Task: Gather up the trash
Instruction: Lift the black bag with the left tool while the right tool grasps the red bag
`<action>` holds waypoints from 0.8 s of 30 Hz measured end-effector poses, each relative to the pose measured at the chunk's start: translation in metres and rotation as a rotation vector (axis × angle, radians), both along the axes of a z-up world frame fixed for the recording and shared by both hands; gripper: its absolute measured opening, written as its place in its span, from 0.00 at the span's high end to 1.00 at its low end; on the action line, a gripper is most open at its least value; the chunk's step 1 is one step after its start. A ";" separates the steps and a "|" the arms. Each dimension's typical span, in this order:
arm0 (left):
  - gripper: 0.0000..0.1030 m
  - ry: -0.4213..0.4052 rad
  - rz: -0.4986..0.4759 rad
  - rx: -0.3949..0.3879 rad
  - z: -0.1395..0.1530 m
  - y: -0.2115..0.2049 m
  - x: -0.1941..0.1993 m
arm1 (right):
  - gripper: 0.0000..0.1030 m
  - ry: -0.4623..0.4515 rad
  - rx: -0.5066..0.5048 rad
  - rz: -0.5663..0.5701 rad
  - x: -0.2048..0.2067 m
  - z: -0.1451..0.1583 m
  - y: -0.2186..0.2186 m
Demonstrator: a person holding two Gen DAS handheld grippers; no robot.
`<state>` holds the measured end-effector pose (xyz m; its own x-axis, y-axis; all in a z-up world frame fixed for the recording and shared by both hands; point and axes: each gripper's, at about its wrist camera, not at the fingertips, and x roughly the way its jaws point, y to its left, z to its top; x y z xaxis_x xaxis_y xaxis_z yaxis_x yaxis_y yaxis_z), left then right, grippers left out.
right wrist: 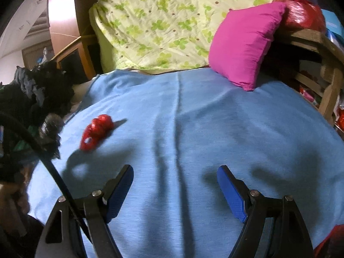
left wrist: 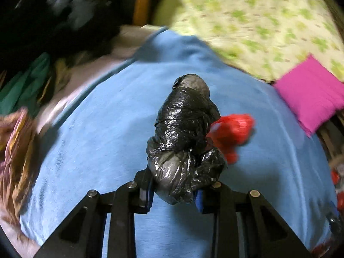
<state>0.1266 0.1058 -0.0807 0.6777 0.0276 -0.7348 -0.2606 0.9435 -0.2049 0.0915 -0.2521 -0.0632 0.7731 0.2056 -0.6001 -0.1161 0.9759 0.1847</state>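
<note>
Black plastic, crinkled and glossy, fills the middle of the left wrist view: a tightly wadded black bag bundle (left wrist: 185, 137) is pinched at its lower end by the left tool (left wrist: 175, 195), whose blue pads press in from both sides. The bundle stands out past the fingertips above a blue blanket (left wrist: 96, 129) spread on a bed. Just beyond it a crumpled red wrapper (right wrist: 96, 132) lies on the blanket, apart from both tools. The right tool (right wrist: 175, 193) hovers over the blanket with its jaws spread wide and nothing between them.

Both pieces of trash look light, soft and easily squashed, and the slick film could slide between the pads, so a pinch across the thickest bunched part seems safest. The red wrapper carries a small pale patch that may be a label, too blurred to read. No other writing shows. A pink pillow (right wrist: 245, 43) and a green-flowered quilt (right wrist: 163, 23) lie at the bed's far end.
</note>
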 end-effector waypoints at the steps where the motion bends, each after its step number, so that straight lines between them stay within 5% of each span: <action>1: 0.70 0.024 0.019 -0.018 -0.006 0.005 0.001 | 0.19 -0.001 -0.001 0.014 0.002 0.003 0.006; 14: 0.69 0.110 0.052 -0.039 -0.025 0.009 0.007 | 0.19 0.087 0.055 0.217 0.106 0.005 0.132; 24: 0.69 0.104 0.061 -0.077 -0.031 0.012 0.004 | 0.20 0.164 0.062 0.210 0.166 -0.018 0.177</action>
<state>0.1307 0.1181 -0.1114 0.5969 0.0076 -0.8023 -0.3408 0.9077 -0.2449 0.2579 -0.0752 -0.0816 0.6034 0.3913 -0.6948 -0.2786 0.9199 0.2762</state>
